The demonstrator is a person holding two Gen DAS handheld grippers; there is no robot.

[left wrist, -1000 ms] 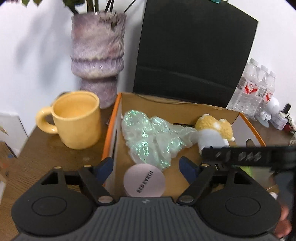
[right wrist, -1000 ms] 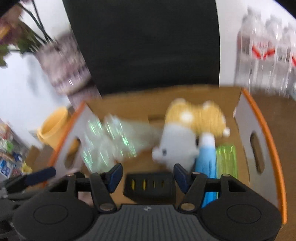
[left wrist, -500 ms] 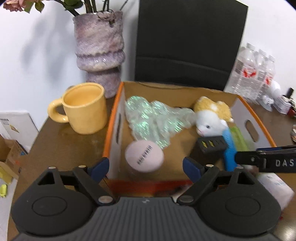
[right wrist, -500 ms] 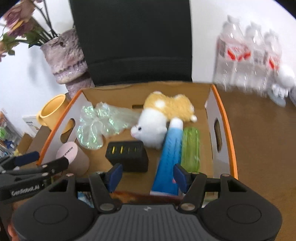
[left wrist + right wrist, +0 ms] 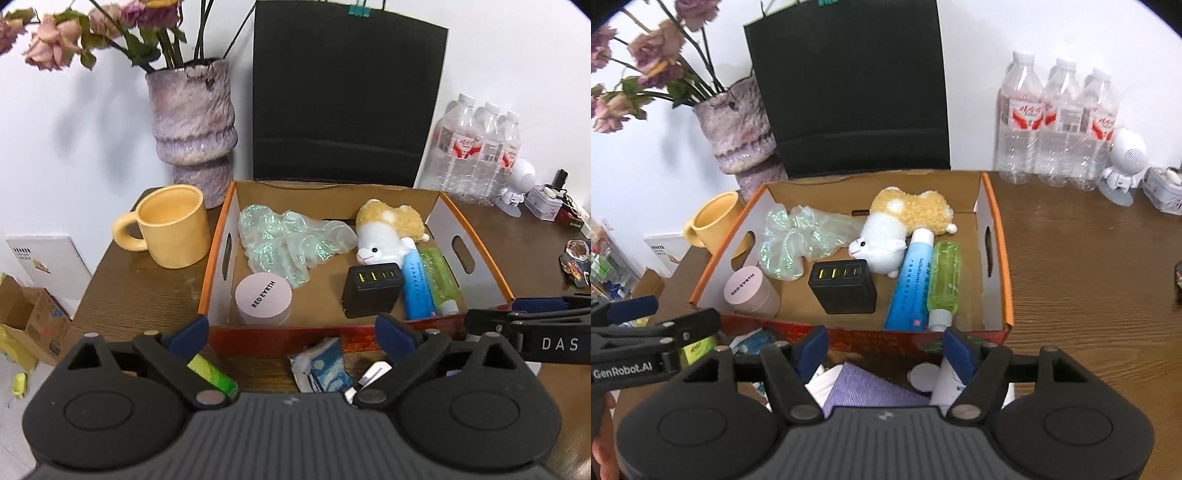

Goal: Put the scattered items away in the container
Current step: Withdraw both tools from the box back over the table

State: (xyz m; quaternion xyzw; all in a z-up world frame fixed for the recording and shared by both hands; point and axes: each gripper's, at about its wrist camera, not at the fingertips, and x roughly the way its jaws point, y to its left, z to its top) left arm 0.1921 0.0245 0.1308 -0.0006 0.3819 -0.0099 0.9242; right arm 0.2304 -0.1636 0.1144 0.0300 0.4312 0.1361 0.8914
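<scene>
brown wooden surface (image 5: pixel 140 295) carrying cardboard box (image 5: pixel 476 236), holding pink jar (image 5: pixel 263 300), black charger (image 5: pixel 371 291), plush sheep (image 5: pixel 384 236), blue tube (image 5: pixel 417 288), green bottle (image 5: pixel 439 280), iridescent wrap (image 5: pixel 288 243). since earlier, charger now lying inside; both grippers drawing back. left gripper (image 5: pixel 291 332) and right gripper (image 5: pixel 884 349) opening, empty, angling downward before the box.

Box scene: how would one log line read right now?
box: six items inside | left claw: open, empty | right claw: open, empty | table: items left

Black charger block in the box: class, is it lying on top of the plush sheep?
No. The black charger block sits on the box floor in front of the plush sheep, not on it.
</scene>
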